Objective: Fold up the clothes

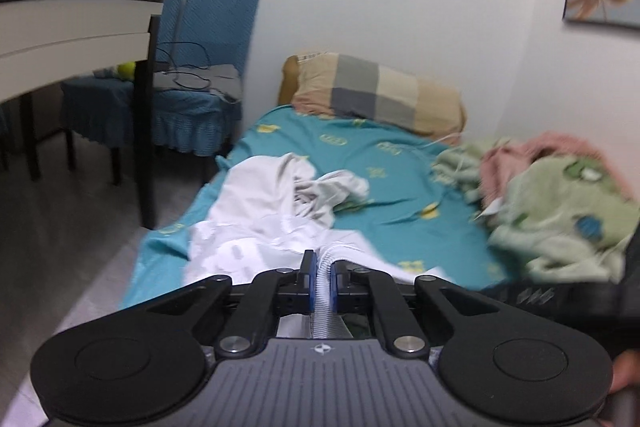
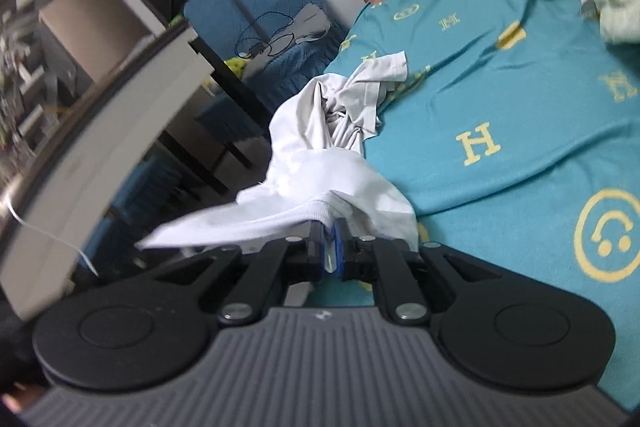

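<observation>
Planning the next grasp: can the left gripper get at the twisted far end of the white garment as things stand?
Probably not yet. The left gripper is shut on the white garment's ribbed edge, so it must release first. Nothing lies over the twisted far end on the teal sheet.

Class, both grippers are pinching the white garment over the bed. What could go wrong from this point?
1. The white garment is twisted into a knot in the middle, so pulling the left gripper and right gripper apart may tighten it instead of spreading it.
2. Each gripper pinches only a thin ribbed edge, which could slip out.
3. Part of the garment hangs past the bed edge and may slide off.
</observation>
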A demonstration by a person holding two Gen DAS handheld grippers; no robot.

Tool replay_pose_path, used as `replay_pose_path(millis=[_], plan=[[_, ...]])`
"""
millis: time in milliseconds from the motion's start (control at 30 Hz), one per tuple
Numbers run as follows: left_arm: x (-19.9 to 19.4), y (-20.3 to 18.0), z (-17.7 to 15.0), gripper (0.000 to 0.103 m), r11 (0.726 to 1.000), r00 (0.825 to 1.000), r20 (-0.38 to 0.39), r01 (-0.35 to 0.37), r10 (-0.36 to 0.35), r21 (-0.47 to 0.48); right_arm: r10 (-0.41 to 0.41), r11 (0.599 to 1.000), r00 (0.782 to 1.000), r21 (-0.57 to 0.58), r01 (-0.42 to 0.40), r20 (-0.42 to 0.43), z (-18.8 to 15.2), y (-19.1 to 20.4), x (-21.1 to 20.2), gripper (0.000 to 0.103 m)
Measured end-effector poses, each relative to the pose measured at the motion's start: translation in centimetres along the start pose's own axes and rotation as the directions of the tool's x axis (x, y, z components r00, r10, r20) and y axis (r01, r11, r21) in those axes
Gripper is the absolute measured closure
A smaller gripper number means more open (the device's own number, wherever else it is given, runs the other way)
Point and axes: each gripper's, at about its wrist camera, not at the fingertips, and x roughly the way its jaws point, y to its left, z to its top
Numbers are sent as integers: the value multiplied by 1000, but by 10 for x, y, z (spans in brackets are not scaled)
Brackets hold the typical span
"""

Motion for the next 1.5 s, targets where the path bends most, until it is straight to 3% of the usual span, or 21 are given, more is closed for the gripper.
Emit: replay_pose_path(millis=[67, 133, 200, 433, 567, 667, 700, 733, 833, 933, 1067, 1133, 1233, 1400, 1500], plan=[[-5, 4, 4, 97, 999, 999, 22, 27, -26, -19, -19, 999, 1000, -38, 19, -9, -3, 4, 4, 84], [-11, 7, 7, 97, 998, 998, 41, 49, -47, -42, -49, 995, 999, -84, 48, 0, -7, 11, 7, 60], [-13, 10, 8, 97, 997, 997, 47, 57, -54, -57, -64, 989, 998, -132, 64, 7, -10, 18, 12, 51], [-9, 8, 3, 97, 1000, 999, 40, -1, 2, -28, -125, 965, 990, -225, 138, 70, -23, 42, 28, 49], [-3, 8, 0, 97, 999, 999, 30, -36, 36, -11, -172, 944, 979, -264, 196, 111, -30, 55, 38, 49], [14, 13, -8, 96, 998, 997, -53, -50, 48, -40, -337, 915, 935, -196, 354, 112, -27, 36, 45, 49], [21, 16, -12, 96, 996, 995, -87, -63, 58, -58, -365, 911, 926, -167, 377, 100, -24, 27, 46, 58], [27, 19, -15, 96, 994, 990, -122, -76, 67, -75, -361, 920, 929, -129, 370, 85, -21, 20, 45, 77], [40, 24, -25, 96, 989, 975, -194, -122, 104, -83, -282, 957, 954, -40, 288, 100, -12, 12, 35, 90], [45, 20, -31, 90, 985, 964, -221, -162, 146, -57, -195, 976, 961, -59, 210, 196, -7, 24, 17, 90], [49, 11, -45, 84, 974, 946, -272, -209, 178, -90, -117, 984, 948, -94, 151, 295, -5, 42, -3, 90], [52, 5, -57, 84, 966, 936, -312, -216, 163, -144, -108, 985, 941, -94, 144, 320, -3, 41, -8, 90], [56, -5, -78, 76, 949, 920, -344, -260, 187, -180, -94, 987, 930, -92, 135, 355, 1, 39, -16, 90], [45, -15, -100, 70, 931, 916, -316, -316, 248, -185, -111, 988, 911, -58, 146, 398, 6, 31, -25, 90], [37, -14, -106, 54, 915, 896, -317, -372, 311, -154, -153, 980, 889, -53, 194, 431, 9, 27, -29, 90]])
